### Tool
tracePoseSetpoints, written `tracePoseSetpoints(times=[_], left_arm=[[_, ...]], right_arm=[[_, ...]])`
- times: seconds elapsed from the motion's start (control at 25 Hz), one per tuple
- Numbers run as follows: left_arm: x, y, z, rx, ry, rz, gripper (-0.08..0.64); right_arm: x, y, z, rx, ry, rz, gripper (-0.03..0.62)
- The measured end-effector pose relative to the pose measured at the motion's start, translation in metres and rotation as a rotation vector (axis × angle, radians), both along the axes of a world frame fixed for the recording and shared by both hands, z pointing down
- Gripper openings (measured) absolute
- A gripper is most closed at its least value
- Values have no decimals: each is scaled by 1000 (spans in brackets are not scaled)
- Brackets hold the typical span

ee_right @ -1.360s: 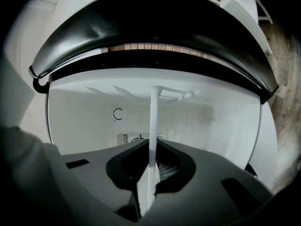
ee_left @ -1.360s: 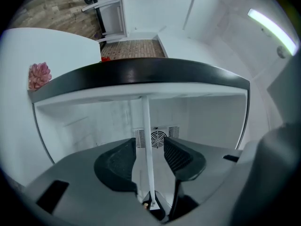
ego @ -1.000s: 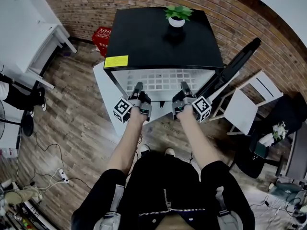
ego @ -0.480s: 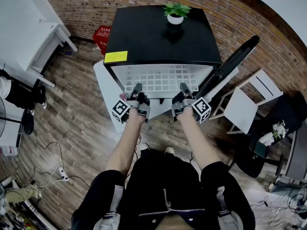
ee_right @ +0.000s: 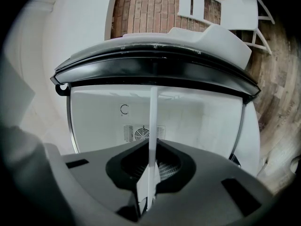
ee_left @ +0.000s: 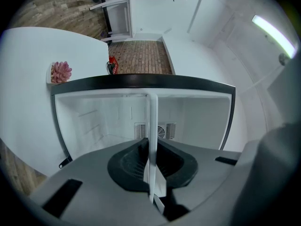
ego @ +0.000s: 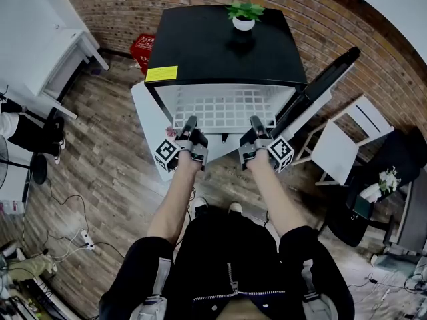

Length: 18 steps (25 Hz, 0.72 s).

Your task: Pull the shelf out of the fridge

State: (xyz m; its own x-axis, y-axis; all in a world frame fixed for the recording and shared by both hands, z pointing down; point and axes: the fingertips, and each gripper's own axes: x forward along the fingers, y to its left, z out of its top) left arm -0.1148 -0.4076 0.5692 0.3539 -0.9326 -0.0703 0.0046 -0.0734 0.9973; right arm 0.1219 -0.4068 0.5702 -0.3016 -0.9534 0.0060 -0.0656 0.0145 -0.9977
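Note:
A small black fridge (ego: 223, 49) stands open against the brick wall, seen from above in the head view. Its white wire shelf (ego: 225, 109) sticks partway out of the front. My left gripper (ego: 190, 127) is shut on the shelf's front edge at the left. My right gripper (ego: 256, 127) is shut on the same edge at the right. In the left gripper view the shelf (ee_left: 152, 140) shows edge-on as a thin white strip pinched between the dark pads. The right gripper view shows the shelf (ee_right: 152, 140) the same way, with the white fridge interior (ee_right: 188, 121) behind it.
The fridge door (ego: 320, 92) hangs open to the right. A potted plant (ego: 244, 16) stands on the fridge top. A white chair (ego: 343, 145) is at the right, a red crate (ego: 141, 51) behind the fridge at the left, and a white table (ego: 150, 122) beside the fridge's left.
The shelf has slid a little further out of the fridge, and both grippers have drawn slightly back toward me with it.

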Motion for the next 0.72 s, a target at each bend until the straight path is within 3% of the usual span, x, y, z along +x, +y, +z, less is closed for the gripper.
tracePoseSetpoints(times=[0.72], left_arm=[[2, 22, -1, -4, -10, -1, 41]], right_arm=[[2, 21, 0, 0, 15, -36, 29]])
